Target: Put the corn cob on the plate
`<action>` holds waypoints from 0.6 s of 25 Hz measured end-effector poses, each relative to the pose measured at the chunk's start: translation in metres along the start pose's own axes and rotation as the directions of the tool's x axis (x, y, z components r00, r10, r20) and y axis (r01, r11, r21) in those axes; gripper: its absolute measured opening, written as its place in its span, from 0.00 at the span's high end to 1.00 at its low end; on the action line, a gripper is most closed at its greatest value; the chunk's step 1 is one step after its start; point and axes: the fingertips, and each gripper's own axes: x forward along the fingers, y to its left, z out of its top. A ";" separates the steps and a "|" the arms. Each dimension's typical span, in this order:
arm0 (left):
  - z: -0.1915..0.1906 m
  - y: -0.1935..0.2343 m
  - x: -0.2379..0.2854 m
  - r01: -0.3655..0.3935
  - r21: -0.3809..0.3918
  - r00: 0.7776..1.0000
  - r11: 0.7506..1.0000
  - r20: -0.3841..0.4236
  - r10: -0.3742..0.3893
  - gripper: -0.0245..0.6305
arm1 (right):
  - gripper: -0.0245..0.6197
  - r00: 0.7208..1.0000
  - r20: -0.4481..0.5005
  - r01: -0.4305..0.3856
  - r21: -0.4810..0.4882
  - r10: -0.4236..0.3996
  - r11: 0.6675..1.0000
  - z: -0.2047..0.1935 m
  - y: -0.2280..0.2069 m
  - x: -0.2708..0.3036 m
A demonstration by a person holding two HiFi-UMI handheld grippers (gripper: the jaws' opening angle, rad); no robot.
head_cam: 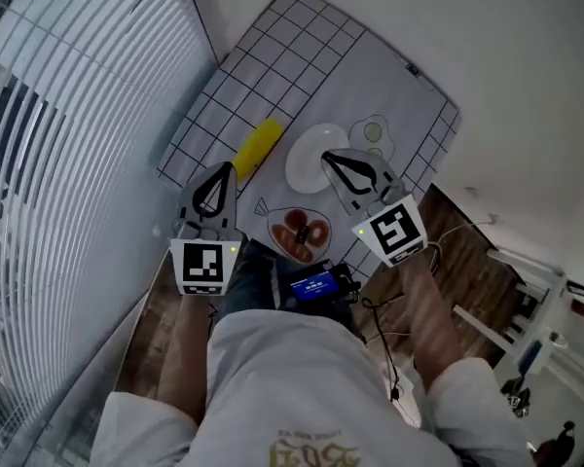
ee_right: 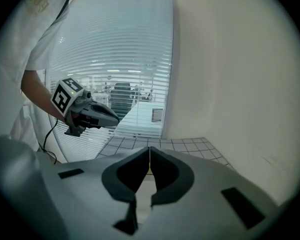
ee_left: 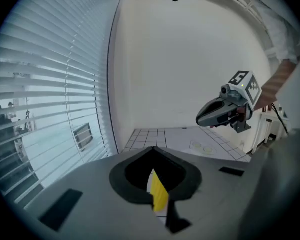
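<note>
The yellow corn cob point(head_cam: 260, 146) lies on a grid-patterned mat point(head_cam: 273, 56), left of a round white plate point(head_cam: 307, 168). My left gripper point(head_cam: 230, 169) hangs shut and empty just short of the cob's near end. In the left gripper view the cob point(ee_left: 159, 194) shows through the gap under the closed left gripper point(ee_left: 152, 149). My right gripper point(head_cam: 324, 156) is shut, holds nothing, and hovers over the plate. In the right gripper view the tips of the right gripper point(ee_right: 149, 148) meet, with pale surface below them.
A dish with red food point(head_cam: 300, 233) sits at the mat's near edge. A fried-egg piece point(head_cam: 374, 134) lies right of the plate. Window blinds point(head_cam: 58, 115) fill the left side. A small device with a blue screen point(head_cam: 316, 283) and cables hang at the person's waist.
</note>
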 end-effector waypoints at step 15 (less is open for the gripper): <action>-0.103 -0.022 0.032 0.077 0.083 0.973 0.994 -0.223 -0.057 0.82 | 0.78 0.935 -0.241 -0.308 -0.191 0.260 0.932 -0.064 0.019 0.080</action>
